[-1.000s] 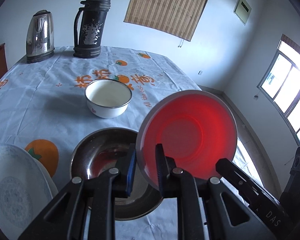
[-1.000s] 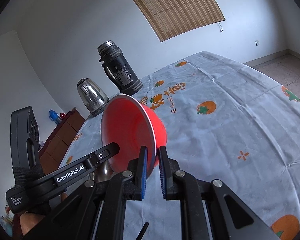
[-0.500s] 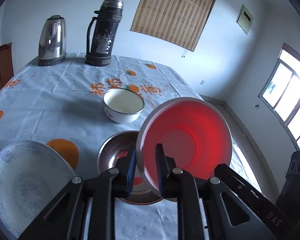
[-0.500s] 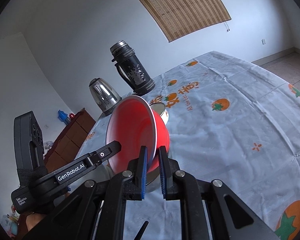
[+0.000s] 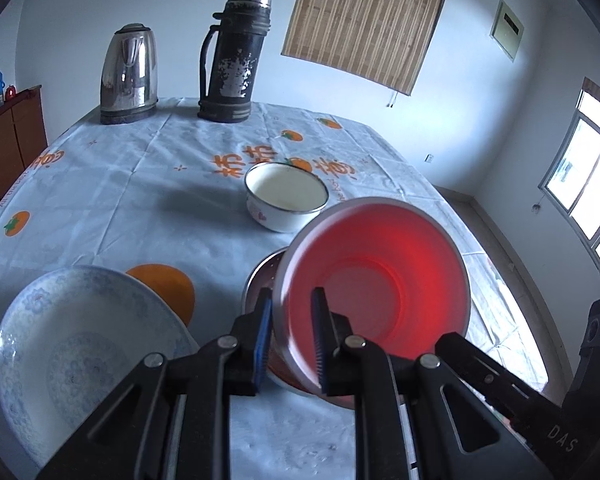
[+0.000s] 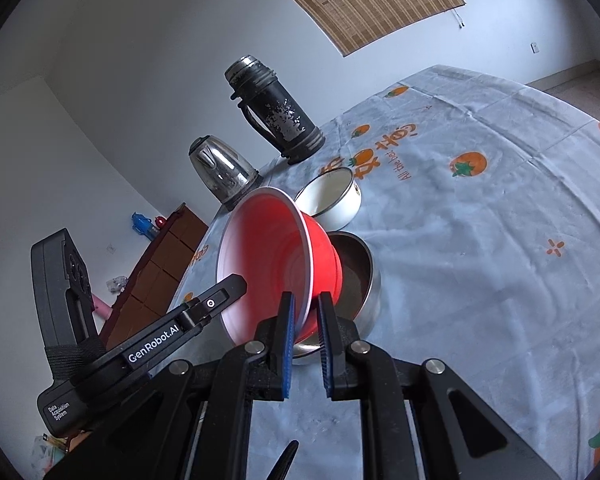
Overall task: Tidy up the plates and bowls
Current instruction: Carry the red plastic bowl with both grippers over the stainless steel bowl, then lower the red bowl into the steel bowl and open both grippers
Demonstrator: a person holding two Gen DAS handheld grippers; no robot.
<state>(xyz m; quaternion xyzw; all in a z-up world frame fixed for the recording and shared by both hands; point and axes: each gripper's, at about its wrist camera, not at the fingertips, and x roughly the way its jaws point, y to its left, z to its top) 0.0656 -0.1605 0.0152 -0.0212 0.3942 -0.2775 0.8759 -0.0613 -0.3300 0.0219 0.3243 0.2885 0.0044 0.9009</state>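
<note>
**Red bowl carried on two grips, over the steel bowl**

I have the red bowl [image 5: 376, 292] pinched at its rim from both sides: left gripper [image 5: 290, 332] clenched on the near-left edge, right gripper [image 6: 306, 332] clenched on the opposite edge, one pad inside the wall and one outside in each case. The bowl hangs tilted, mouth turned toward the left camera, clear of the table [image 5: 140, 184]. I judge the double grip is there to keep a light plastic rim from twisting.

It sits directly above the steel bowl [image 6: 360, 280], which reads as the nesting target. White enamel bowl [image 5: 286, 200] stands just beyond; patterned plate [image 5: 80, 352] lies to the left, well apart from the bowls.

Kettle [image 5: 128, 76] and thermos [image 5: 232, 56] at the far edge, out of the way

Next, to my reading: level the bowl, lower, release both
</note>
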